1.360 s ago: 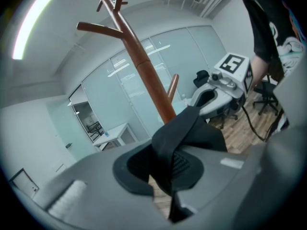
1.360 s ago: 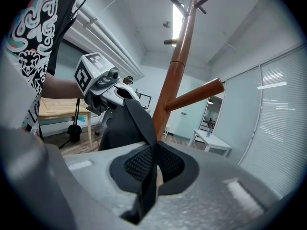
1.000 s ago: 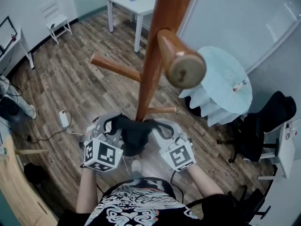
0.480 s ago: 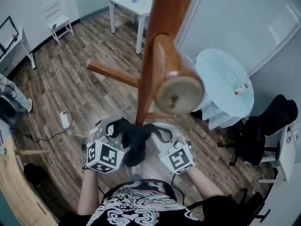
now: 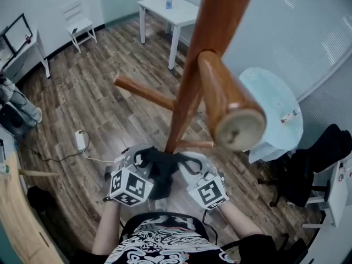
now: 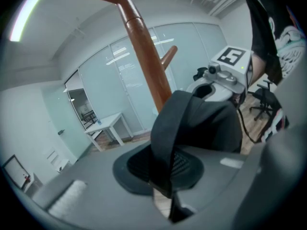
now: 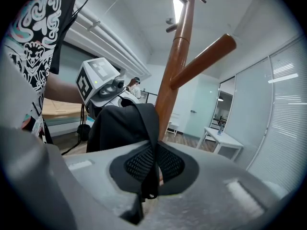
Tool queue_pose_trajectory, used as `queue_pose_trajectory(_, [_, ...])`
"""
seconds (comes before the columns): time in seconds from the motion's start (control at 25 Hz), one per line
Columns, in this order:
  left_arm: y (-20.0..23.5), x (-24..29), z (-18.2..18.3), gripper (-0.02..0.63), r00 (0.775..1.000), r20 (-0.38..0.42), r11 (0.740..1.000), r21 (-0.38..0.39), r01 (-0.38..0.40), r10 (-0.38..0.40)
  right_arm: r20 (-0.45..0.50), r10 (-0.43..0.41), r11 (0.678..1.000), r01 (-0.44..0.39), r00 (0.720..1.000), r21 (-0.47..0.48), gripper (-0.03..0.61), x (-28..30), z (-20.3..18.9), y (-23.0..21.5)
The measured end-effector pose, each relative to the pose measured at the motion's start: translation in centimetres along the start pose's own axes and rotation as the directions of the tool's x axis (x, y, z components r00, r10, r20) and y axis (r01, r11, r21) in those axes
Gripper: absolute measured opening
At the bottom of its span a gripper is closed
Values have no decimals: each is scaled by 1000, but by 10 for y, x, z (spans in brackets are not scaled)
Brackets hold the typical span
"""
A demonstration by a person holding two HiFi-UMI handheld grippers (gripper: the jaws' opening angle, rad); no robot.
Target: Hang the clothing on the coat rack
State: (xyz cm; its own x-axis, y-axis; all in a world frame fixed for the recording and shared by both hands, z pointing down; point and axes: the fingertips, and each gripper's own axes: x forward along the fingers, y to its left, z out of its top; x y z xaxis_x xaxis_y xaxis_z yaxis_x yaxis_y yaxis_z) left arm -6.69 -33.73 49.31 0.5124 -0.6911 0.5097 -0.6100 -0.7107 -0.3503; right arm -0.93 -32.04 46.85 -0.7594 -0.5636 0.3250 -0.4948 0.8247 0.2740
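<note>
A black garment [image 5: 159, 166] hangs between my two grippers, low in front of the wooden coat rack's pole [image 5: 190, 98]. My left gripper [image 5: 139, 161] is shut on one black strap [image 6: 165, 143] of it. My right gripper [image 5: 184, 164] is shut on the other strap [image 7: 149, 147]. One thick peg [image 5: 224, 100] of the rack points toward the head camera, above the grippers. Another peg [image 5: 144, 91] sticks out to the left. In the right gripper view the pole [image 7: 175, 63] rises just beyond the garment [image 7: 122, 126].
A round table with a light cloth [image 5: 275, 114] stands right of the rack, with a black office chair [image 5: 311, 164] beyond it. A white table [image 5: 168, 10] and white chair [image 5: 77, 21] stand at the back. A power strip and cable [image 5: 81, 140] lie on the wooden floor.
The head view has shifted, so the rack sits more to the right and the near peg lower. Both grippers keep hold of the garment and have edged slightly right.
</note>
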Motion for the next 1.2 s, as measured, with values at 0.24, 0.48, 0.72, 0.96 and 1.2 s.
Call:
queue_pose_trajectory(0.24, [-10,-1,-3,17,1000,0,1000,-5,26,-26,-4,13,999,-13,1000,31,8,-2,-4,11])
queue_pose_trajectory(0.48, [-11,7,0,17,999,7,999,-5,38,-38,20,14,1000,-14,1000,-1,8,1,-2,5])
queue_pose_trajectory(0.72, [-20,5,-3,17,999,9,998,-30,47,-46,32,29,1000,-29,999,3,8,-1,-3,11])
queue_pose_trajectory(0.96, [-19,11,-4,20,999,-5,998,-31,47,-47,37,37,999,-37,999,-3,8,7,-2,9])
queue_pose_trajectory(1.2, [-20,9,-5,21,999,-6,998,-41,50,-50,45,49,999,-49,998,5,9,7,-2,12])
